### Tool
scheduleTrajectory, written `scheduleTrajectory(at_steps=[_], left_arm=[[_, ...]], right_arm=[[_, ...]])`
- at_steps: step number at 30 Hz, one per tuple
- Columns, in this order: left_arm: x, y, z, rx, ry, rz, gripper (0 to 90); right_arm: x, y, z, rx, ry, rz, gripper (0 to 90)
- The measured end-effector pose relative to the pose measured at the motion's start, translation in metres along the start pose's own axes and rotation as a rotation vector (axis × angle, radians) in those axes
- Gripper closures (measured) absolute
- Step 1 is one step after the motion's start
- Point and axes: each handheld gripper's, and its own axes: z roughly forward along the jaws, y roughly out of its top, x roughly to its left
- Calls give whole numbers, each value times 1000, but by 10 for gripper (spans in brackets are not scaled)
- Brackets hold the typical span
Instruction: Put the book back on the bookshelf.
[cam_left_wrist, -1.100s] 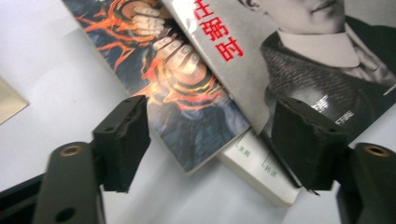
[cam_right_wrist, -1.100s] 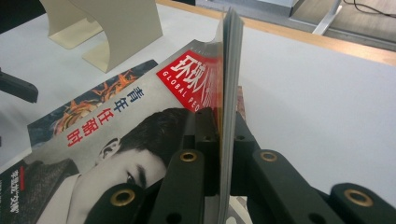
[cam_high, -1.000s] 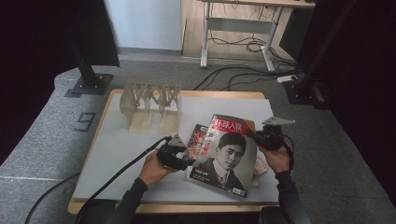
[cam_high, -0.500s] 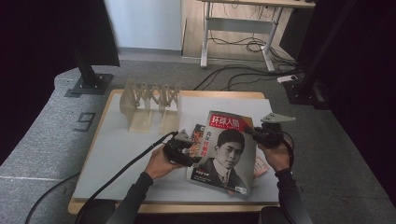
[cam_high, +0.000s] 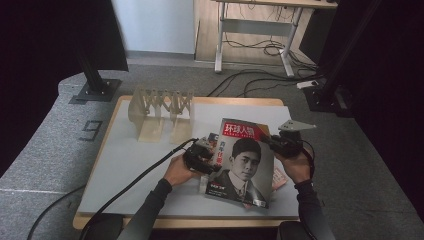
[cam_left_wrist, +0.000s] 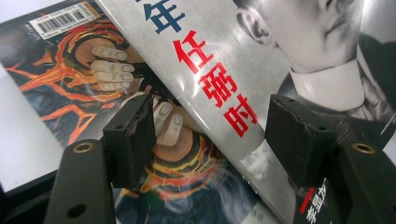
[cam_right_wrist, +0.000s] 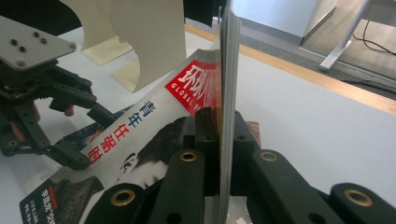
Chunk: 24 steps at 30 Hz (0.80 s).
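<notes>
A grey magazine (cam_high: 245, 162) with a man's portrait and red lettering lies tilted over the right half of the white table top (cam_high: 130, 165). My right gripper (cam_high: 272, 142) is shut on its right edge; in the right gripper view the pages (cam_right_wrist: 226, 70) stand edge-on between the jaws. My left gripper (cam_high: 207, 162) is at the magazine's left edge. Its jaws have just been closing, and that edge (cam_left_wrist: 224, 70) runs between the pads (cam_left_wrist: 135, 135) without being pressed. A second magazine (cam_left_wrist: 70, 79) with an orange and black cover lies underneath.
A pale wooden rack (cam_high: 160, 107) with upright dividers stands at the back left of the table. A black cable (cam_high: 140, 175) trails from the left gripper toward the front edge. A pinkish slip (cam_high: 279, 177) sticks out under the magazine's right side.
My left hand has moved to the right, bringing its gripper up to the magazine's left edge. The right gripper and the magazine have stayed in place.
</notes>
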Motion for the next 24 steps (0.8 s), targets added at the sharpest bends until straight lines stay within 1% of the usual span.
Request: scheduleTrajectory(at_steps=[3,6,9,11,14,18,22,24], left_arm=[[1,1,2,6,-27,5,369],[-1,1,3,20,-52,24,408],[-2,1,3,30,-53,19,430],[-1,1,1,32,-61,6,466],[-1,2,-3,27,-69,0,544],[-2,3,-7,13,-65,-12,615],[-3,3,-13,-10,-83,-28,692],[-4,4,-16,-16,-88,-27,727]], right_arm=[[0,0,0,-1,8,-1,854],[0,0,1,-7,20,-2,854],[2,0,1,-8,26,-8,854],[3,1,1,-9,29,-11,854],[3,2,0,-15,35,-9,854],[3,3,-1,-21,39,-9,854],[4,4,-2,-19,36,-10,853],[3,5,-3,-19,33,-12,852]])
